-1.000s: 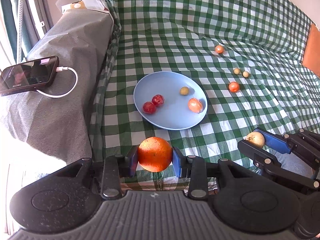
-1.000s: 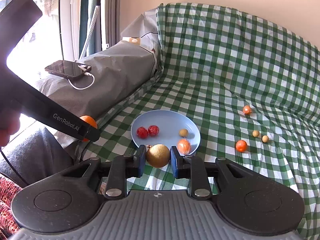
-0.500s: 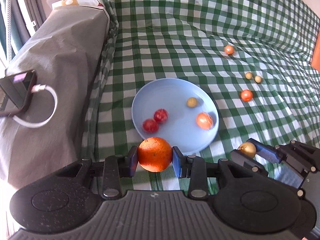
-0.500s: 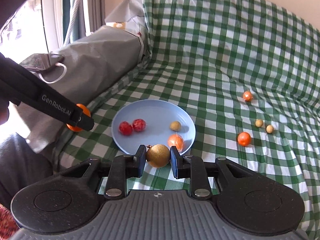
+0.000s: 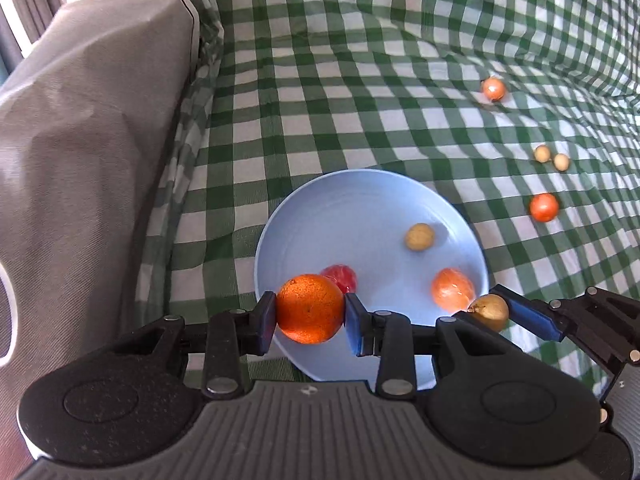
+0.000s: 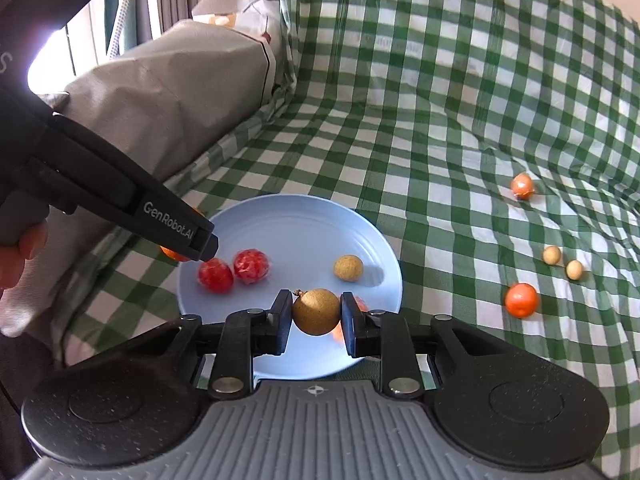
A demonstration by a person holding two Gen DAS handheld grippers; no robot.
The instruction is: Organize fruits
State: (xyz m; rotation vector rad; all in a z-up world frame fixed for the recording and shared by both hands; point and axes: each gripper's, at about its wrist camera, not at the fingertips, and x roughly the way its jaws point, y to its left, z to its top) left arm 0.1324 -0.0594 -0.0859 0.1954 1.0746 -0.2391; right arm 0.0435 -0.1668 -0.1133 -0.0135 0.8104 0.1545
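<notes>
My left gripper (image 5: 310, 312) is shut on an orange (image 5: 310, 307), held over the near left rim of the blue plate (image 5: 360, 208). Over the plate's near right edge, my right gripper (image 6: 316, 314) is shut on a small brown round fruit (image 6: 316, 311); the same gripper (image 5: 490, 312) shows at the lower right of the left wrist view. On the plate lie two red fruits (image 6: 215, 275) (image 6: 251, 266), a small tan fruit (image 6: 348, 268) and an orange-pink fruit (image 5: 452, 294). In the right wrist view the left gripper's arm (image 6: 176, 226) hides most of the orange.
Several loose fruits lie on the green checked cloth (image 6: 440, 128) right of the plate: two orange ones (image 6: 521, 300) (image 6: 522, 186) and two small tan ones (image 6: 552, 255) (image 6: 574, 269). A grey covered bolster (image 5: 88, 128) rises along the left. A person's fingers (image 6: 20, 248) hold the left gripper.
Both grippers have moved forward and down toward the plate, each keeping its fruit. The plate now lies right under the fingertips, and the phone on the bolster has left view.
</notes>
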